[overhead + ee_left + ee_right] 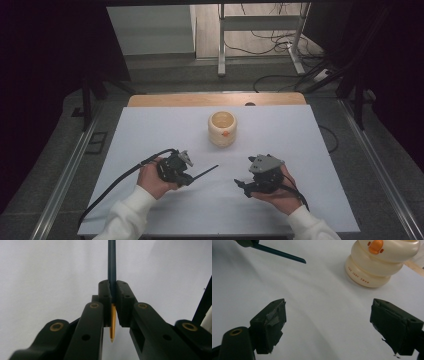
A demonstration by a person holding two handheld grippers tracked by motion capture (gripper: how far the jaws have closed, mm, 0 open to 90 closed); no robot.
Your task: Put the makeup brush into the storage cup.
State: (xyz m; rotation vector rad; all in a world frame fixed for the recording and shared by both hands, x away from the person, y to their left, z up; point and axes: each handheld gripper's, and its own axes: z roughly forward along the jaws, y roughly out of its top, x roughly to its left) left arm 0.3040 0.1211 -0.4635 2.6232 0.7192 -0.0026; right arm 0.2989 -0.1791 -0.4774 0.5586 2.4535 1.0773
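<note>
Dark pencil (111,262) clamped in left tongs (112,293); right tongs (327,325) gape empty.

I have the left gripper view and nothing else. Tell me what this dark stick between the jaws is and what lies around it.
Observer: The left gripper is shut on a dark pencil; its yellow sharpened tip points back toward the hand.
Operator: Say where the container is.
Observer: A cream duck-faced cup stands upright on the white sheet, beyond both grippers.
Operator: Report the other gripper.
Observer: The right gripper is open, with nothing between its jaws.
</note>
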